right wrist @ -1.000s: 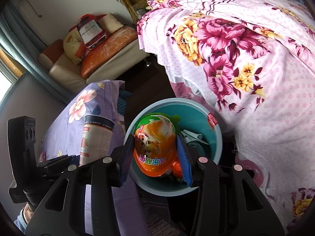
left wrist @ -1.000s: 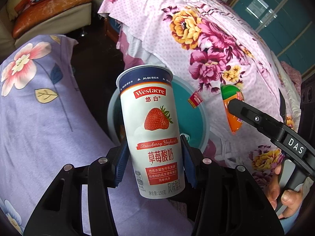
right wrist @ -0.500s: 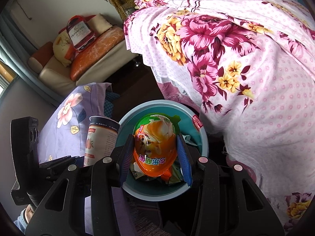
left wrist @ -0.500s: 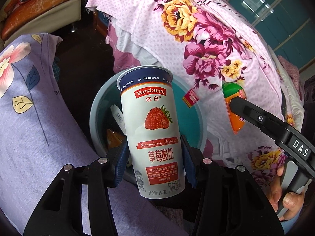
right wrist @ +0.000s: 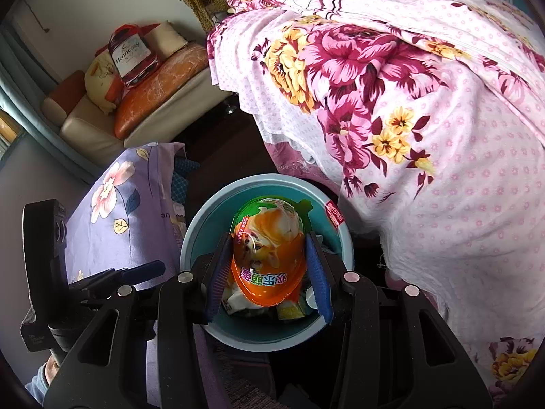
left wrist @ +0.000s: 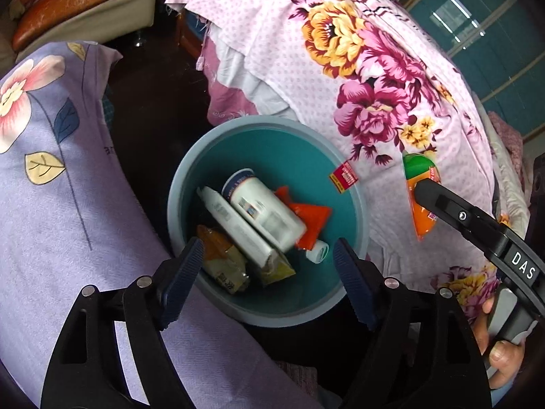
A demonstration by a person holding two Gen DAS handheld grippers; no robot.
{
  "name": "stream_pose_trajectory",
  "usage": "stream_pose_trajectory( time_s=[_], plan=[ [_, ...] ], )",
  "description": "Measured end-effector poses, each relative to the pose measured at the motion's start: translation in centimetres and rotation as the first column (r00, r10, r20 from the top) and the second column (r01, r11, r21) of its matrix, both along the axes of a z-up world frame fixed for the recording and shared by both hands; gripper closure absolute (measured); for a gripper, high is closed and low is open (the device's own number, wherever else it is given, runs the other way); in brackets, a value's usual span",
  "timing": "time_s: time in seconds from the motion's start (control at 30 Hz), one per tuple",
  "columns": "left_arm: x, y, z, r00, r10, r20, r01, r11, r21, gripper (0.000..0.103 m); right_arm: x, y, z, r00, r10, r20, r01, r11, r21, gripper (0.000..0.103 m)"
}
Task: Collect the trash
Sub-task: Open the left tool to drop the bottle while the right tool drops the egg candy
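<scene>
While the left gripper [left wrist: 267,266] hangs over the bin with its jaws opening and nothing between them, its blue ribbed pads [left wrist: 185,267] frame the bin's mouth, one at about 8 o'clock and the other at about 4 o'clock of the rim. Beyond them, inside the teal bin [left wrist: 190,177], the yogurt cup [left wrist: 264,209] lies on its side among a white tube [left wrist: 235,225], an orange wrapper [left wrist: 306,220] and a yellow packet [left wrist: 221,259], slightly blurred as if not yet settled. The right gripper [right wrist: 267,274] is clenched on the orange and green egg-shaped toy pack [right wrist: 267,254], both pads pressed to its sides, and in the right wrist view it sits directly over the bin's opening; from the left wrist view the same pack shows at 3 o'clock, outside the rim against the floral bedspread [left wrist: 357,54]. A purple flowered cloth [left wrist: 51,170] lies at 9 o'clock of the bin. The step in hand looks like dropping collected items into the bin: the left load is in, the right one not yet. The next move probably calls for bringing the right gripper squarely above the opening and spreading its fingers so the pack falls inside, not onto the rim.
</scene>
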State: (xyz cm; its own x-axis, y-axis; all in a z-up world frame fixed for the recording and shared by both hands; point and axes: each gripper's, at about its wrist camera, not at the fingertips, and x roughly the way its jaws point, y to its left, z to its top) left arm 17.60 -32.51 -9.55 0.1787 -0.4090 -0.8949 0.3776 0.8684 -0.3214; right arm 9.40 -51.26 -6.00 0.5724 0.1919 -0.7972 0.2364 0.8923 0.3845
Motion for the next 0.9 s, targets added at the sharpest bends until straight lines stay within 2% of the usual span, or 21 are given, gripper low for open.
stream_pose_trajectory(
  time_s=[0.53, 0.63, 0.7, 0.77, 0.83, 0.9],
  plan=[
    [-1.4, 5.6, 1.4, 0.997, 0.059, 0.045, -0.06, 0.998, 0.034, 0.022, 2.7, 2.8, -1.0, 0.997, 0.063, -0.049, -0.062, 0.998, 0.016, 0.06],
    [-1.4, 6.5, 1.3, 0.996, 0.078, 0.036, -0.079, 0.997, 0.027, 0.022, 3.0, 3.4, -1.2, 0.996, 0.067, -0.056, -0.066, 0.998, 0.016, 0.047],
    [-1.4, 7.1, 1.1, 0.995, 0.091, 0.031, -0.092, 0.996, 0.023, 0.022, 3.0, 3.8, -1.3, 0.996, 0.071, -0.061, -0.071, 0.997, 0.009, 0.046],
    [-1.4, 7.5, 1.0, 0.995, 0.1, 0.025, -0.101, 0.995, 0.022, 0.022, 2.9, 4.0, -1.2, 0.996, 0.067, -0.064, -0.067, 0.998, 0.0, 0.039],
    [-1.4, 7.8, 0.9, 0.994, 0.106, 0.02, -0.107, 0.994, 0.019, 0.022, 2.9, 4.1, -1.1, 0.996, 0.065, -0.068, -0.065, 0.998, -0.006, 0.037],
    [-1.6, 8.3, 0.9, 0.993, 0.113, 0.019, -0.113, 0.993, 0.017, 0.022, 2.8, 4.3, -1.0, 0.996, 0.06, -0.071, -0.061, 0.998, -0.009, 0.031]
  ],
)
